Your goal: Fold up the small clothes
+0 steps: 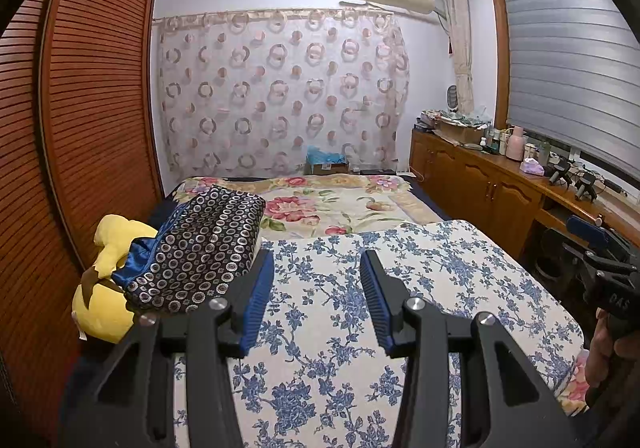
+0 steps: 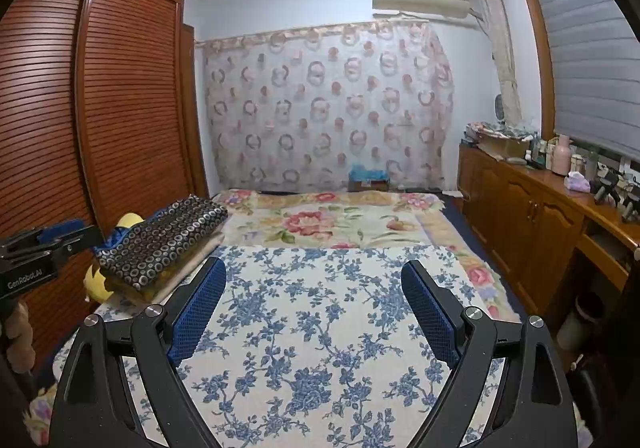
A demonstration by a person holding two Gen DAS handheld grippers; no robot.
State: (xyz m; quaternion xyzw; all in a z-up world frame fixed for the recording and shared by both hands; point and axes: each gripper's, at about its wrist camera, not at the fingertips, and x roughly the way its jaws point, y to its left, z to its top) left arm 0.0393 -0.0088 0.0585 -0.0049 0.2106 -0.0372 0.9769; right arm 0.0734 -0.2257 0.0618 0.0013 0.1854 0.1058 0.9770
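Observation:
A folded dark garment with silver rings (image 1: 200, 248) (image 2: 160, 240) tops a small stack of folded cloth at the bed's left side. A blue satin edge shows beneath it. A white cloth with blue flowers (image 1: 400, 288) (image 2: 320, 308) lies flat over the near part of the bed. My left gripper (image 1: 316, 260) hovers over this cloth, jaws partly apart with nothing between them. My right gripper (image 2: 315, 264) stands wide open over the same cloth, also holding nothing. Each gripper shows at the edge of the other's view: the right one (image 1: 600, 268) held by a hand, the left one (image 2: 40, 244).
A yellow plush toy (image 1: 108, 308) (image 2: 128, 219) lies against the stack, next to the louvred wooden wardrobe (image 1: 88, 107). A floral bedspread (image 1: 328, 207) covers the far half of the bed. A wooden cabinet (image 2: 532, 215) with bottles runs along the right.

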